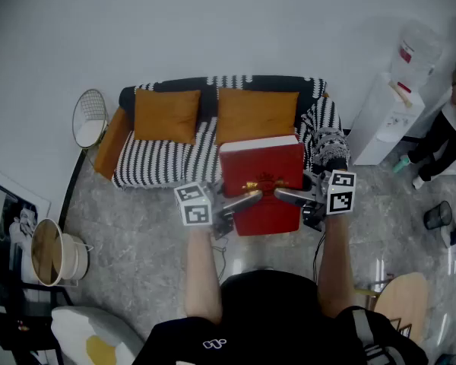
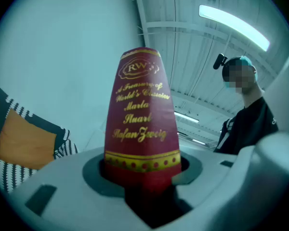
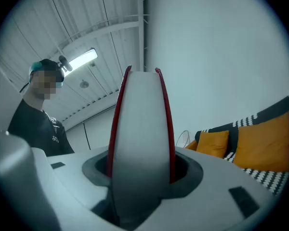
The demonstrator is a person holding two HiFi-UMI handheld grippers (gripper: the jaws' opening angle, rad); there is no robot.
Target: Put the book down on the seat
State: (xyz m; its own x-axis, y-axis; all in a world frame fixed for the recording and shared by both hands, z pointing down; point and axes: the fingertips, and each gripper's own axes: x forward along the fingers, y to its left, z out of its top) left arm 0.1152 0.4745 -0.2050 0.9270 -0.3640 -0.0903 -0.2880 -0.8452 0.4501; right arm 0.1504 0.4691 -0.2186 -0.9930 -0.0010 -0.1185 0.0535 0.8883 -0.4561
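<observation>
A thick red book (image 1: 262, 181) with gold lettering is held in the air in front of the sofa, between both grippers. My left gripper (image 1: 247, 198) is shut on its near left edge. In the left gripper view the gold-lettered spine (image 2: 140, 119) stands upright between the jaws of the left gripper (image 2: 144, 177). My right gripper (image 1: 285, 196) is shut on the near right edge. The right gripper view shows the white page edge (image 3: 142, 129) clamped in the right gripper (image 3: 139, 177). The black-and-white striped seat (image 1: 167, 162) lies just beyond the book.
Two orange cushions (image 1: 166, 115) (image 1: 257, 112) lean on the sofa back. A wire basket (image 1: 90, 117) stands left of the sofa and a white bin (image 1: 55, 253) at the near left. At the right are a water dispenser (image 1: 391, 112), a person (image 1: 448, 128) and a round wooden table (image 1: 403, 299).
</observation>
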